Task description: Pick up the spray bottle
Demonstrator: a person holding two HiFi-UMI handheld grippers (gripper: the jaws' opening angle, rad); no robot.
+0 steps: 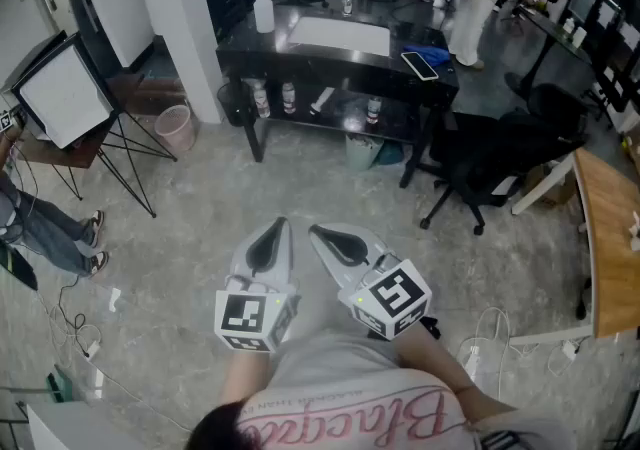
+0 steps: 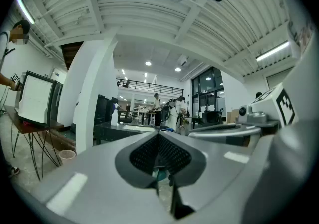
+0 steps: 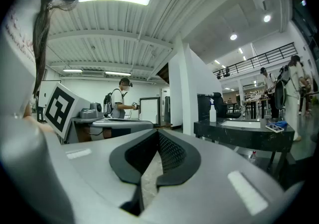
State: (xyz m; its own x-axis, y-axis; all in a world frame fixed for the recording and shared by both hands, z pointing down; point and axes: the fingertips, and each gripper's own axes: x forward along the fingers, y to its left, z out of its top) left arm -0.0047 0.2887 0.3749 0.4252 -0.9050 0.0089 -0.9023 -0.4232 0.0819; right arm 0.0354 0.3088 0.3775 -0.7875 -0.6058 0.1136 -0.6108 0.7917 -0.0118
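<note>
The spray bottle (image 1: 262, 6), white with a blue head, stands upright at the far left end of a black table (image 1: 330, 56). It is small in the right gripper view (image 3: 213, 112) and in the left gripper view (image 2: 114, 112). Both grippers are held side by side over the concrete floor, close to the person's body and well short of the table. My left gripper (image 1: 281, 224) is shut with nothing in it, its pads (image 2: 149, 154) together. My right gripper (image 1: 313, 230) is likewise shut and holds nothing, its pads (image 3: 169, 154) meeting at the tip.
The table top bears a white sheet (image 1: 338, 35), a phone (image 1: 419, 65) and a blue cloth (image 1: 427, 55); bottles lie on its lower shelf. A black office chair (image 1: 480, 163) and wooden desk (image 1: 607, 238) stand right. A board on a stand (image 1: 65, 98), pink bin (image 1: 173, 126) and floor cables (image 1: 80, 333) are left.
</note>
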